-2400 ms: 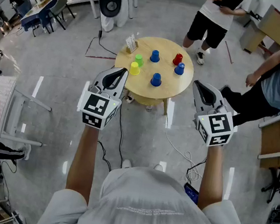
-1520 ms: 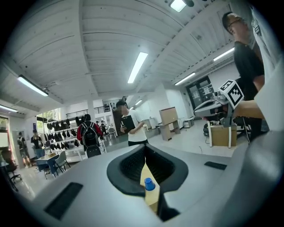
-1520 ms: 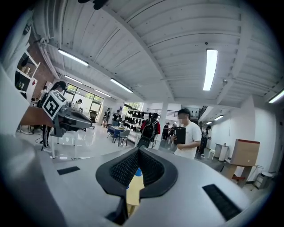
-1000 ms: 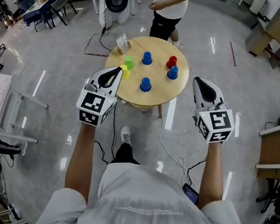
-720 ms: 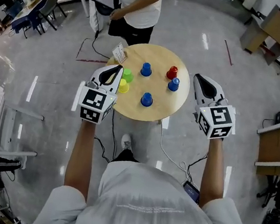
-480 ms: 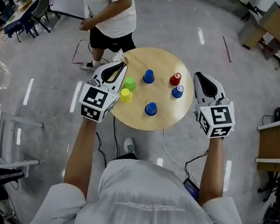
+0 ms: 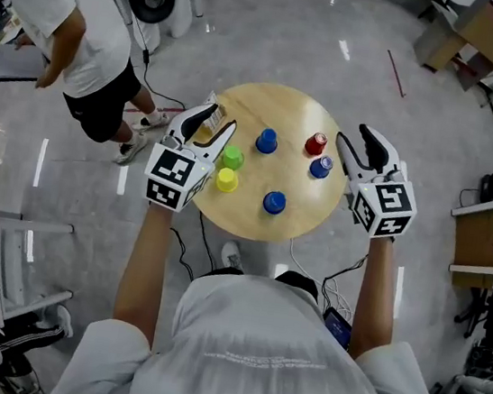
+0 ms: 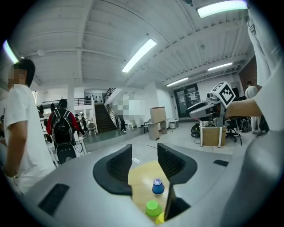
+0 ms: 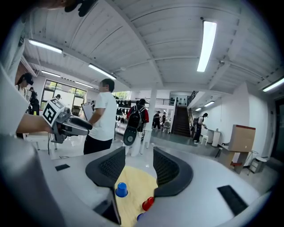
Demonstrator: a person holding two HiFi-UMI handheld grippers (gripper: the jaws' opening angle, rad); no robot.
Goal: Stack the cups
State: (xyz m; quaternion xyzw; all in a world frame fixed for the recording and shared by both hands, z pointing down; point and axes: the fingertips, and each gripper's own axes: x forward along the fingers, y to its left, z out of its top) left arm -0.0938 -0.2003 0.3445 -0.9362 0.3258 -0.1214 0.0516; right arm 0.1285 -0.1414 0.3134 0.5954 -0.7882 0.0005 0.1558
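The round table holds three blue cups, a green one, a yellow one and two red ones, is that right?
No, the head view shows only one red cup on the table. The three blue cups, the green cup and the yellow cup are right.

Yellow cup (image 8: pixel 160 219) mostly behind left hand-held gripper (image 8: pixel 144 149)
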